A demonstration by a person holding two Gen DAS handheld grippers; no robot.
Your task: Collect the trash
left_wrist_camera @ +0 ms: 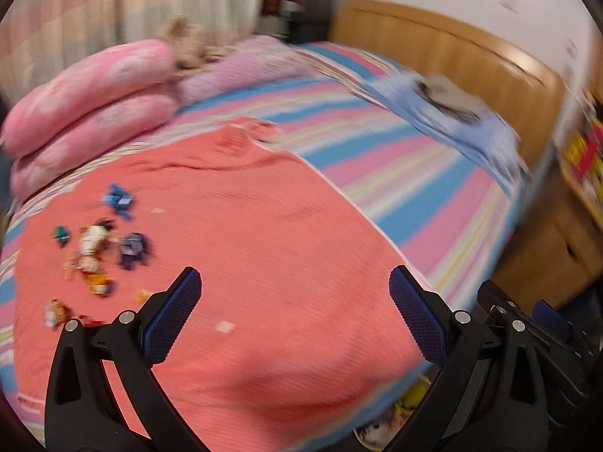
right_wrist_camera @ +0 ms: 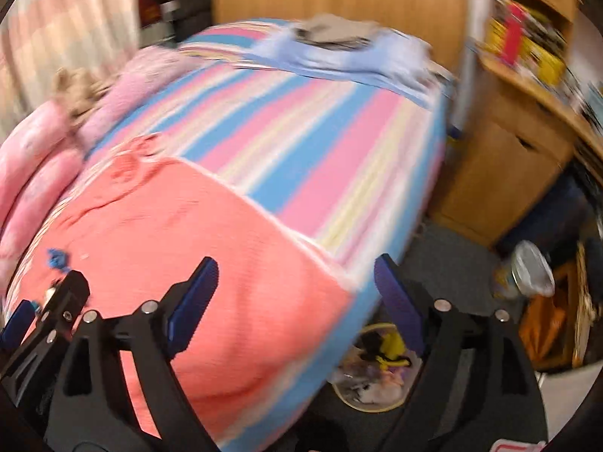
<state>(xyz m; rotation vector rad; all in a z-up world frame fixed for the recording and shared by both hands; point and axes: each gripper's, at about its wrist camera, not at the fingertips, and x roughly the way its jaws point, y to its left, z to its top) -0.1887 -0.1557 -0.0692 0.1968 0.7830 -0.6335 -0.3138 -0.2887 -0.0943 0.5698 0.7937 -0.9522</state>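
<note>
Both the left tool (left_wrist_camera: 295, 314) and right tool (right_wrist_camera: 296, 303) hover spread and empty above the coral blanket (left_wrist_camera: 245, 245). Wrappers (left_wrist_camera: 94, 252) lie scattered on the blanket's left part; reaching them seems next.

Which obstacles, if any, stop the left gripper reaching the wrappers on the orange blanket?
Probably none: the left gripper is open above the blanket, and nothing lies between it and the wrappers.

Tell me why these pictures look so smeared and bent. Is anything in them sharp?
Left wrist view: motion blur smears the wrappers on the coral blanket; only the left tongs look crisp. Right wrist view: shelves streak worst, the right tongs stay sharp. Both: the fisheye lens bulges the bed.
</note>
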